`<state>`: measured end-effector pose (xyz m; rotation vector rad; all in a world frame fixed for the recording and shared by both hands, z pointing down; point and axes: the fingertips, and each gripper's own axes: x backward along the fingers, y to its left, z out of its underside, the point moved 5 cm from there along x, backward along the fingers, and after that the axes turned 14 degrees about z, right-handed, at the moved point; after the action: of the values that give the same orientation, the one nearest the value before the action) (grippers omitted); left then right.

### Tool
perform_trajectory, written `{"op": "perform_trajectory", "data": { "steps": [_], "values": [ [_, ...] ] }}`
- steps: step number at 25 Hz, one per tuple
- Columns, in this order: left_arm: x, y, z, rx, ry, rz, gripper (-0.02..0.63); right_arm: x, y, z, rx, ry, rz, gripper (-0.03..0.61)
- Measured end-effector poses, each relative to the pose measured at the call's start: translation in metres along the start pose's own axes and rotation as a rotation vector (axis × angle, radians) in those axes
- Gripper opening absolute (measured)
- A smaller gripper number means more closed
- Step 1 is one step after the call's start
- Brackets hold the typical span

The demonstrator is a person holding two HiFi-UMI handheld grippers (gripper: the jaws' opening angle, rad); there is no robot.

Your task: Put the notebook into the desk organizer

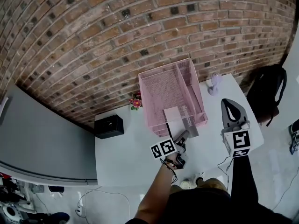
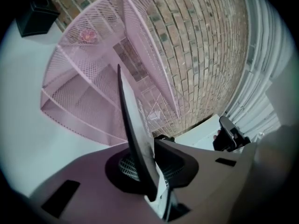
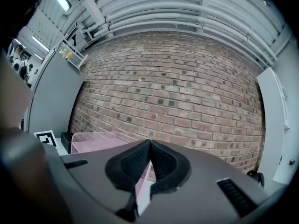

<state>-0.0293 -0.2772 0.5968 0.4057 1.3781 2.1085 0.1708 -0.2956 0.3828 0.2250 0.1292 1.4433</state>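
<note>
Head view first: pink mesh desk organizer (image 1: 159,85) sitting on the white counter (image 1: 126,157), back end near the brick wall (image 1: 117,31). Notebook (image 1: 183,121) lying at the organizer's front right, far end inside the mesh, near end poking out over the front edge (can't say exactly which compartment). Left tongs (image 1: 182,136) right at that near end. Right tongs (image 1: 227,104) off to the side over the counter, well apart from the organizer. Small black box (image 1: 109,126) at the counter's far left corner, little bunch of flowers (image 1: 136,102) just beside the organizer's left wall.

Over to the left gripper view: notebook seen edge-on, a thin dark blade running up between the two pads and on toward the pink mesh. Tongs slightly apart, not clamped, with a pale sliver showing between the notebook and the right-hand pad. Right tongs visible here too, further back over the counter.

Right gripper view: tongs closed tip to tip, nothing between them, pointed level at the brick wall with the organizer's pink rim low on the left.
</note>
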Motion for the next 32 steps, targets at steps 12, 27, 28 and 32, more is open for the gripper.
{"op": "perform_trajectory", "data": {
  "steps": [12, 27, 28, 32],
  "values": [
    [-0.023, -0.013, -0.021, -0.223, 0.158, 0.006, 0.251, -0.024, -0.009, -0.005, -0.007, -0.032, -0.008, 0.022],
    [-0.025, -0.001, -0.018, -0.656, 0.422, -0.246, 0.131, -0.037, -0.001, -0.003, -0.008, -0.029, -0.035, 0.021],
    [-0.025, -0.003, -0.02, -0.652, 0.414, -0.243, 0.127, -0.037, -0.002, -0.003, -0.008, -0.029, -0.034, 0.022],
    [-0.029, -0.01, -0.018, -0.613, 0.422, -0.121, 0.079, -0.038, -0.003, -0.002, -0.008, -0.03, -0.029, 0.022]
  ]
}}
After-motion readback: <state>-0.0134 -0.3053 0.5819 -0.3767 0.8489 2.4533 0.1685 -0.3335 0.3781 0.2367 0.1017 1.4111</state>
